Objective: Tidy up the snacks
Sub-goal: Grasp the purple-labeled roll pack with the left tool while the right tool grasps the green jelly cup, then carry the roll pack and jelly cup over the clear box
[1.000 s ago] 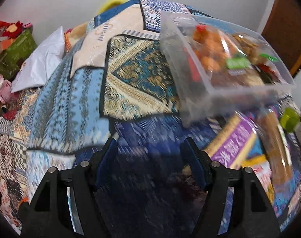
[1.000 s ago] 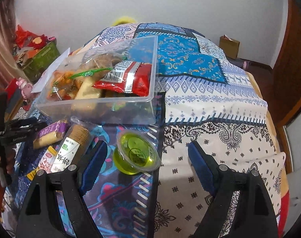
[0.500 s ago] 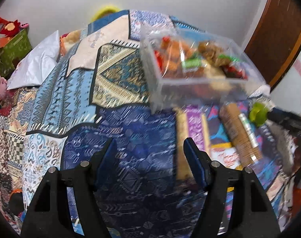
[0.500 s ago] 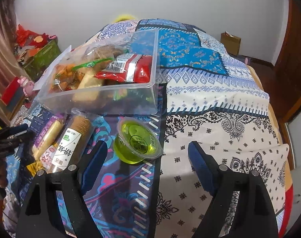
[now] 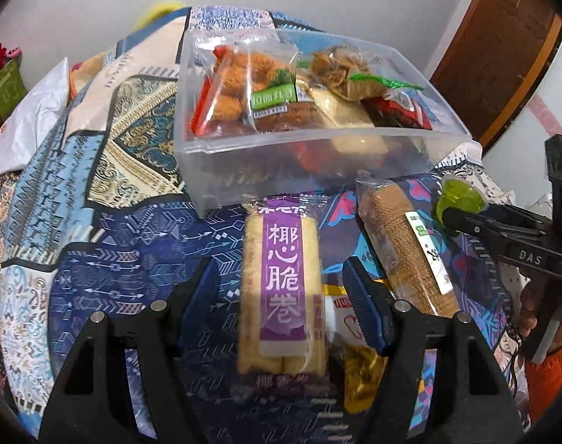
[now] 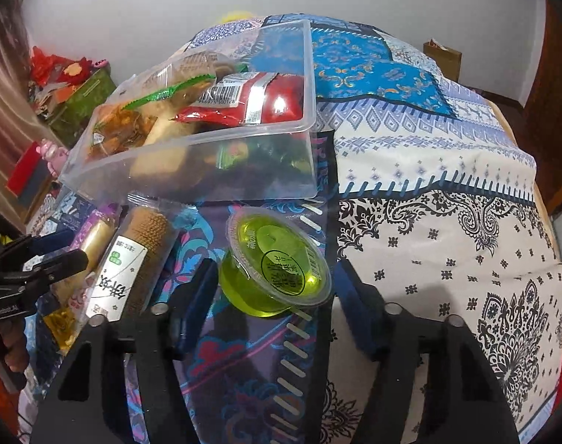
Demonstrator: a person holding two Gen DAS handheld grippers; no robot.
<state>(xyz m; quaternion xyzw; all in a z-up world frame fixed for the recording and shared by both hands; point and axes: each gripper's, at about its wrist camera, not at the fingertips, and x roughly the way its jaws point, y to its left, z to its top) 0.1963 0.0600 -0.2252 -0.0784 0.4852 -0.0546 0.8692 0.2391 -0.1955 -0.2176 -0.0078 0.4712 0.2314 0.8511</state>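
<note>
Right hand-held gripper: its jaws are closing around the green jelly cup. The cup sits between them, but the pads do not press it yet.
Left hand-held gripper: its jaws are about half open over the purple snack pack. It holds nothing.
Where the snacks are: the jelly cup, the purple pack and the brown roll pack lie on the bed quilt, just in front of the clear box. The box already has many snack bags in it.
How to do it well: squeeze the jelly cup softly on its sides, below the rim. It looks squishy, so a hard pinch could pop the lid. Keep it flat as you lift it.
Next for your left side: go down on the purple pack across its narrow middle, so it does not slide out.
Watch out: the box is quite full, so I think you should put things where there is room.
Writing you can read: the purple pack has big white Chinese words, "椰心脆卷". The other hand-held gripper, seen from the left camera, says "DAS". The jelly lid has tiny print that is too small to read.
</note>
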